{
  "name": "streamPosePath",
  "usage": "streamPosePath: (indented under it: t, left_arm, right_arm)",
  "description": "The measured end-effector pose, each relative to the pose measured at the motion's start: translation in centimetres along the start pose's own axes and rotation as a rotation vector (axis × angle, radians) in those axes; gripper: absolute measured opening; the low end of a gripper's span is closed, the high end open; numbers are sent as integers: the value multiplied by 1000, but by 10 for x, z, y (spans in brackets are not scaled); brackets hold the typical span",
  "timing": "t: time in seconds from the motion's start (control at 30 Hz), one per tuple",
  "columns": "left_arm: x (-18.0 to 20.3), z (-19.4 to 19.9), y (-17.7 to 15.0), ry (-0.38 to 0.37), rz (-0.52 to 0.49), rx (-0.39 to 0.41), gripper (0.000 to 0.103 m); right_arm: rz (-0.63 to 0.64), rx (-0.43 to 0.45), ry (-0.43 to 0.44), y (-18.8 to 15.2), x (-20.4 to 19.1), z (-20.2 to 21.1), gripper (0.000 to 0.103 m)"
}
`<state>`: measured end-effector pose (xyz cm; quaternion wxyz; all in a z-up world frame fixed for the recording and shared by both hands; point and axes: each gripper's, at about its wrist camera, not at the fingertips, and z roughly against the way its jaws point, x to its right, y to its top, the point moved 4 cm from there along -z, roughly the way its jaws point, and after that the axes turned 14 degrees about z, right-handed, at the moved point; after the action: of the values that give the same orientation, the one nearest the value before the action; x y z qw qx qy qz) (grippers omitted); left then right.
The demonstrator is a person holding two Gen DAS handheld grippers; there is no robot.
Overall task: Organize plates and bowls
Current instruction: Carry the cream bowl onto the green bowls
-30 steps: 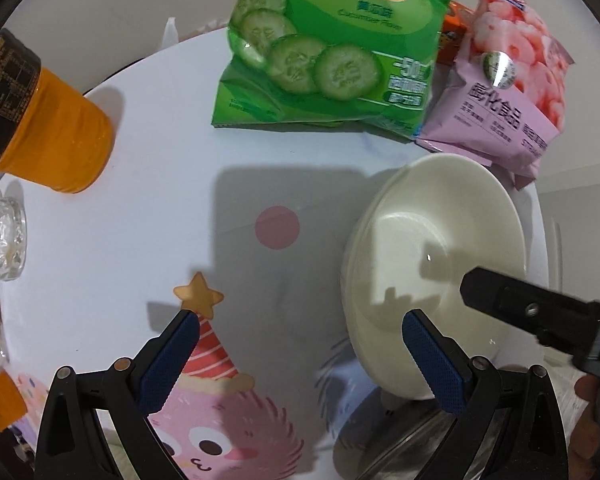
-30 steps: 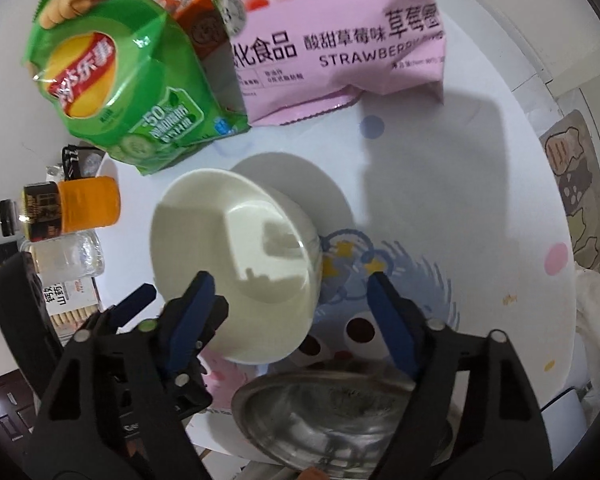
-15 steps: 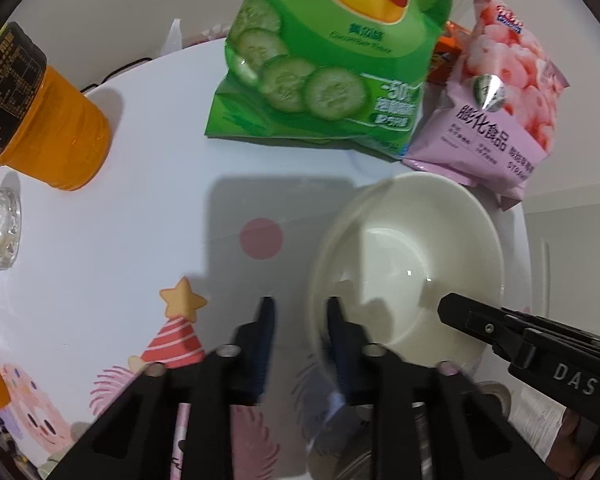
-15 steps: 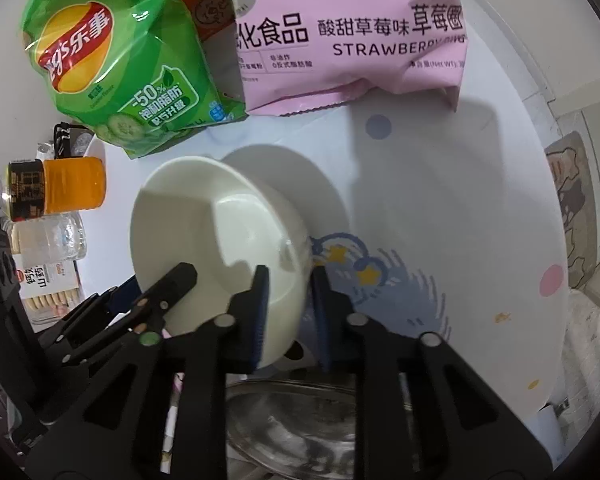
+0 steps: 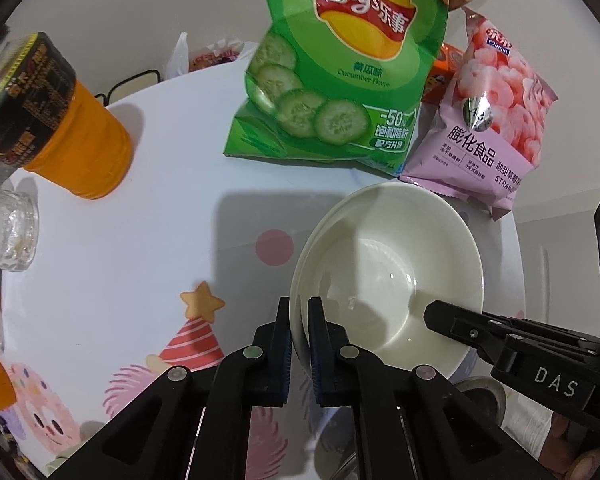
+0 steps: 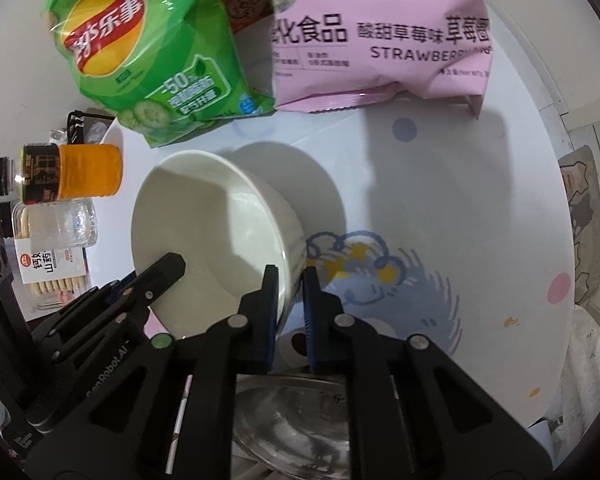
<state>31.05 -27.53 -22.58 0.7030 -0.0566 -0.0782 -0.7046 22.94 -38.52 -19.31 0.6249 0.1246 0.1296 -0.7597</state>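
My left jaws (image 5: 299, 334) are clamped on the near rim of the cream-white ceramic bowl (image 5: 388, 276), and my right jaws (image 6: 290, 304) pinch the opposite rim of it, so the bowl hangs between them, tilted, just above the white cartoon-printed worktop (image 5: 140, 240). I think I should lift both hands together and level. Then I would lower it slowly into the shiny steel bowl (image 6: 292, 420) below, well away from the green chips bag (image 5: 340, 80).

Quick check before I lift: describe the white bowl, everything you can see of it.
The white bowl looks glossy, ceramic-like, plain, deep and empty. It sits tilted above the patterned tablecloth, in front of the snack bags. The left claw pinches one side of its rim, the right claw the opposite side. No chips visible.
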Motion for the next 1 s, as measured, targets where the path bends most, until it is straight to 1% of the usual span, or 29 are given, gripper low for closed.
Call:
streamPosePath:
  t: [0.23,0.53,0.73,1.0]
  left_arm:
    - [-10,12,1,-10,6,7,7]
    - [-28,38,-12,-24,19,31,7]
    - [-42,52,-19,-30,36,56,7]
    - [-82,73,-35,-31,95,91,7]
  right_arm:
    - [22,9,5,-3,-11,4,14]
    - [45,20,11,-16,-29,12,14]
    - [71,33,12,-23,-52,14,15]
    - [139,27,11,-38,-93,9,15]
